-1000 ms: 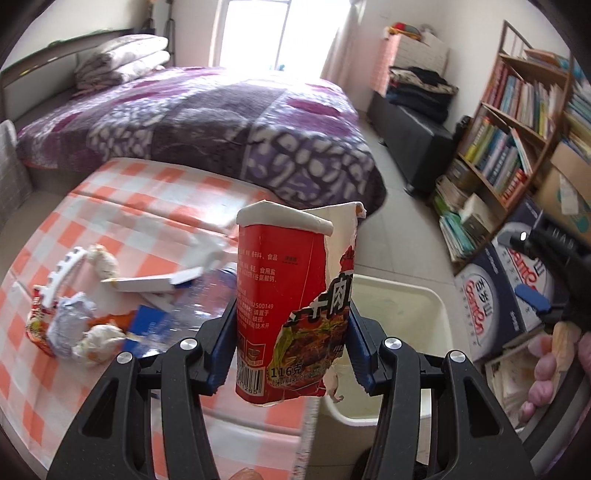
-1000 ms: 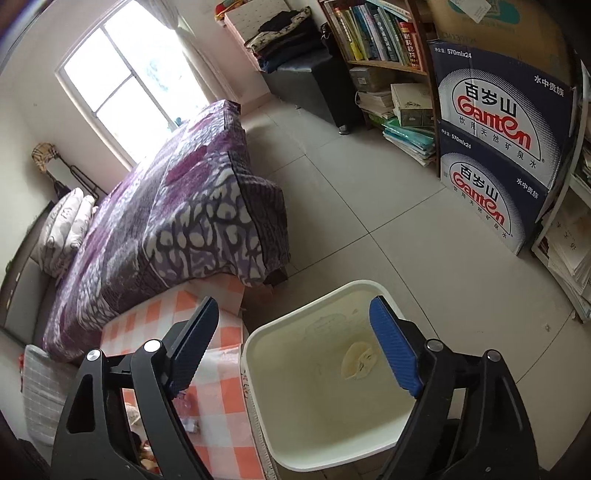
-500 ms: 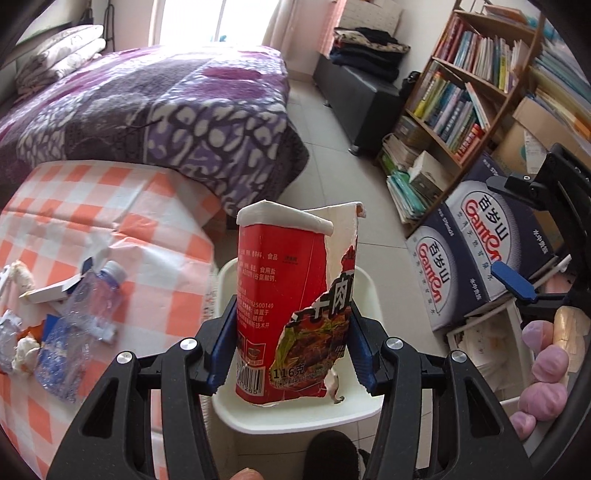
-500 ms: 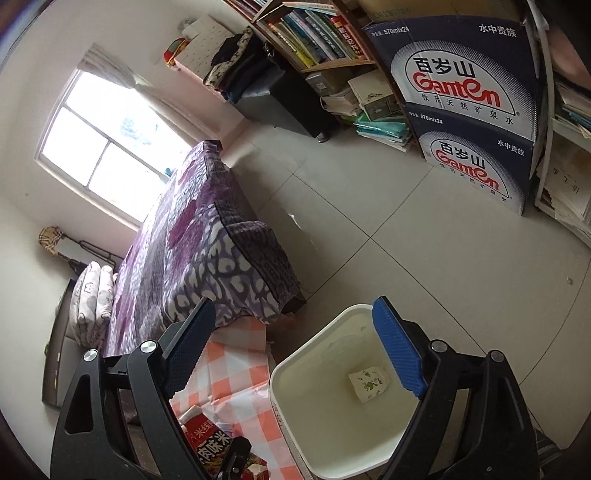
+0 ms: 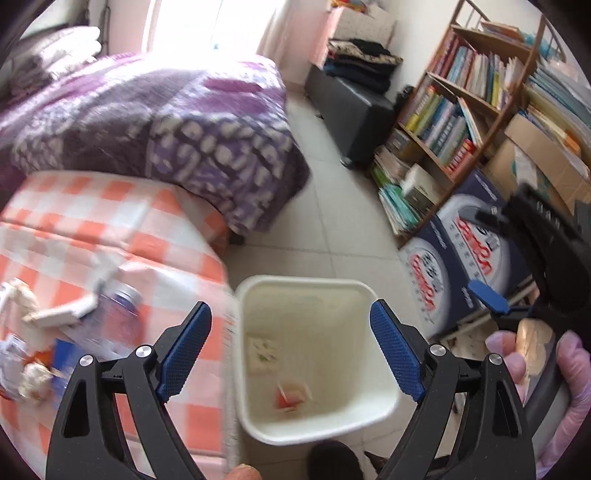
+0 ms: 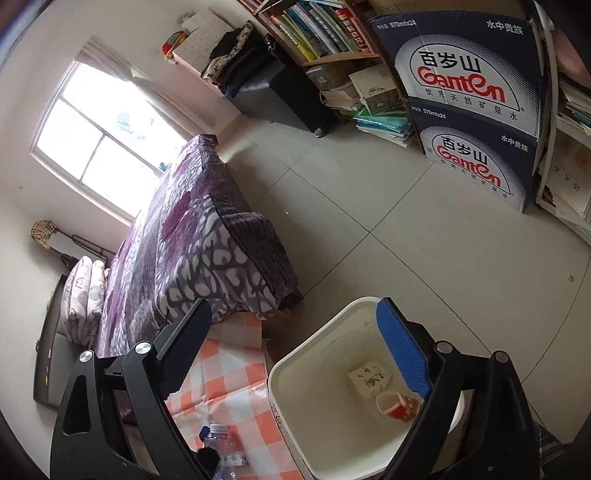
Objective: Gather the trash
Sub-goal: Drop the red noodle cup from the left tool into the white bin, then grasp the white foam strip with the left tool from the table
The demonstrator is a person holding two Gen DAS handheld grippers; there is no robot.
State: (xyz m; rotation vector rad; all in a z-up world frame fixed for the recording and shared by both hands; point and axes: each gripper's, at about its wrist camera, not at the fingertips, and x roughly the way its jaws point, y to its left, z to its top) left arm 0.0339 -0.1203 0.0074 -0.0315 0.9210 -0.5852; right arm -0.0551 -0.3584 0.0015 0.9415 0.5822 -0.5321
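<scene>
On the left, the surface [image 5: 110, 236] wears an orange-and-white checked cloth, and along its left edge lie crumpled wrappers [image 5: 22, 365], blurred. Nearer its right edge a clear plastic bottle [image 5: 118, 317] with a pale blue cap lies on its side; any label on it is too blurred to read.

The left hand-held gripper [image 5: 290, 350] hangs with its blue-padded fingers spread wide and nothing between them, directly over the white bin [image 5: 384, 402] that stands on the floor just beside the surface's right edge. Inside, at the bottom, lie a small white packet [image 6: 369, 378] printed with little flowers and a red cup [image 6: 399, 406] tipped on its side; the cup's print cannot be read here.

The right hand-held gripper [image 6: 291, 343] is likewise wide and holds nothing, its right finger over the bin's rim.

Further right, against the bookshelf [image 6: 325, 33], two dark blue cartons [image 6: 465, 85] are stacked. Each reads "百岁山" above "Ganten" in red, with "饮用天然矿泉水" beneath, "水中贵族" at the upper corner and "570ml×24".
</scene>
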